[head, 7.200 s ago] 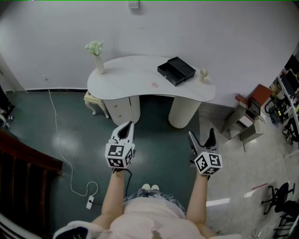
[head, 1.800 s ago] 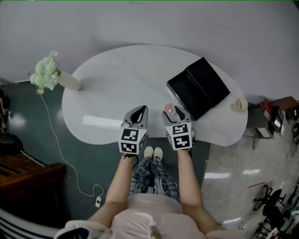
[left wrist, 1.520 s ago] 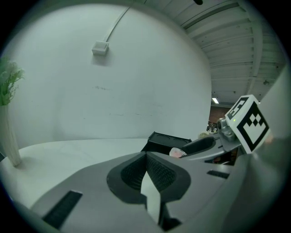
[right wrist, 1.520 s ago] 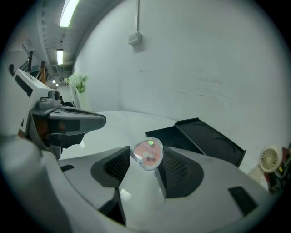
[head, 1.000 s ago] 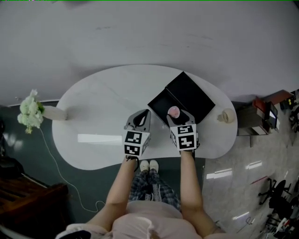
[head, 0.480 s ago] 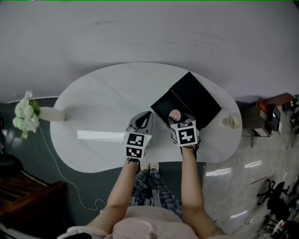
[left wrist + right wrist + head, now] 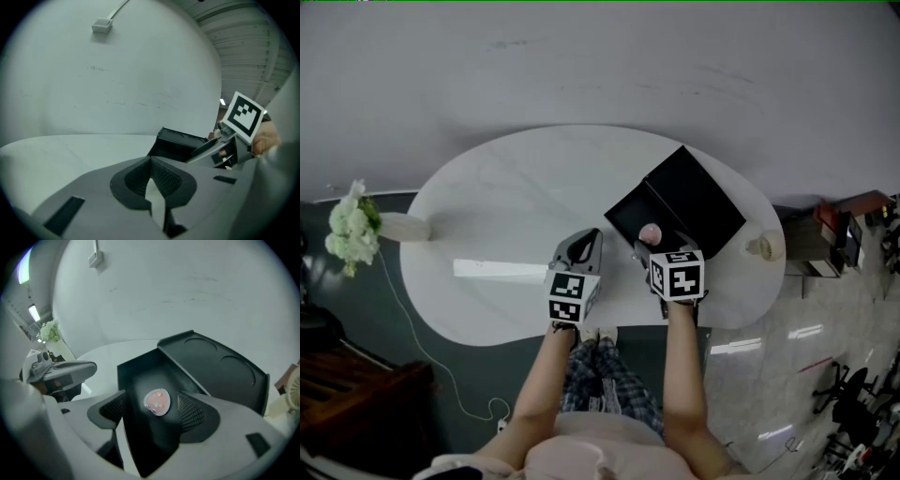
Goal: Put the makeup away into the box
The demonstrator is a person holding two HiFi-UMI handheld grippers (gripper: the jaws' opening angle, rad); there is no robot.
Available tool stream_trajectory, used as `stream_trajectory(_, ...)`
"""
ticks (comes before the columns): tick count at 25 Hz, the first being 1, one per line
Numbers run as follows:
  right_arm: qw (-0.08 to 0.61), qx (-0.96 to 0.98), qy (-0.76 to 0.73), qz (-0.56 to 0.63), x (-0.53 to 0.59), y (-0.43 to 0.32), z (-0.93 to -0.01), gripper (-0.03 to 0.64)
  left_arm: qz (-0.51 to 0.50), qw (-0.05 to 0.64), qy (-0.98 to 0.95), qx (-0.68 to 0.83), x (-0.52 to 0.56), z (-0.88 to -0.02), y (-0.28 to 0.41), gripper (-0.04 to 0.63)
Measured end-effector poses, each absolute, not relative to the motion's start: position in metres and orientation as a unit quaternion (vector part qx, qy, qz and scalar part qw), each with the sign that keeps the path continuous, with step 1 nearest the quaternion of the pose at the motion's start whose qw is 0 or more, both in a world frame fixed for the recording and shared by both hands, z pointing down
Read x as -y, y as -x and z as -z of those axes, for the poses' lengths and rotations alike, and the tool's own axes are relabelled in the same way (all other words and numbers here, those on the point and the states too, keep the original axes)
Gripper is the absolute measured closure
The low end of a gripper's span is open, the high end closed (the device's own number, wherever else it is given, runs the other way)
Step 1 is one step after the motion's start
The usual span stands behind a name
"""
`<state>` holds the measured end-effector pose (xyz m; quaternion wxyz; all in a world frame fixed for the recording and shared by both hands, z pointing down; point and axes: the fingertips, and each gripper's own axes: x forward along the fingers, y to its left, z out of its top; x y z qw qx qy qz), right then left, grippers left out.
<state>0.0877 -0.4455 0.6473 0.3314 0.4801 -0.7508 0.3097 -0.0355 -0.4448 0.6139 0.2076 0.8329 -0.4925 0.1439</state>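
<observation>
Hanging right gripper (image 7: 152, 412) nose-down over the open black rectangular box (image 7: 137, 363), likely for drop-off; jaws just been opening, standing wide, gripping nothing. Lying on the box floor between the pads, touching neither: small pink rounded makeup compact (image 7: 157, 402). Holding left gripper (image 7: 151, 180) closed, empty, idling over white oval table (image 7: 506, 206).

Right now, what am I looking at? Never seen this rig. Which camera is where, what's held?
No robot: a person holds a two-jaw claw in each hand. One picture comes from a head camera looking down; the other two come from cameras on the claws. On the white table sit an open black box and a vase of flowers. The right claw has just been opening; a pink compact lies in the box between its jaws, untouched. The left claw is shut and empty.
</observation>
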Motion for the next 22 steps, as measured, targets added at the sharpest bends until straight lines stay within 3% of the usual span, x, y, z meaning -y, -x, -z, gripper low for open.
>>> stream_trajectory(10,0.227,0.768,-0.537,-0.263,0.446,-0.104,-0.605,0.262,-0.137,0.206,-0.820,0.516,0.439,-0.607,0.056,0.569)
stream_trajectory(16,0.142,0.774,-0.578,-0.218,0.435,-0.129,-0.550,0.371,-0.123,0.182,-0.811,0.543,0.430,-0.573,0.085,0.569)
stream_trajectory(22,0.101,0.776,-0.605,-0.147,0.409,-0.155,-0.487,0.507,-0.106,0.131,-0.812,0.559,0.415,-0.510,0.110,0.569)
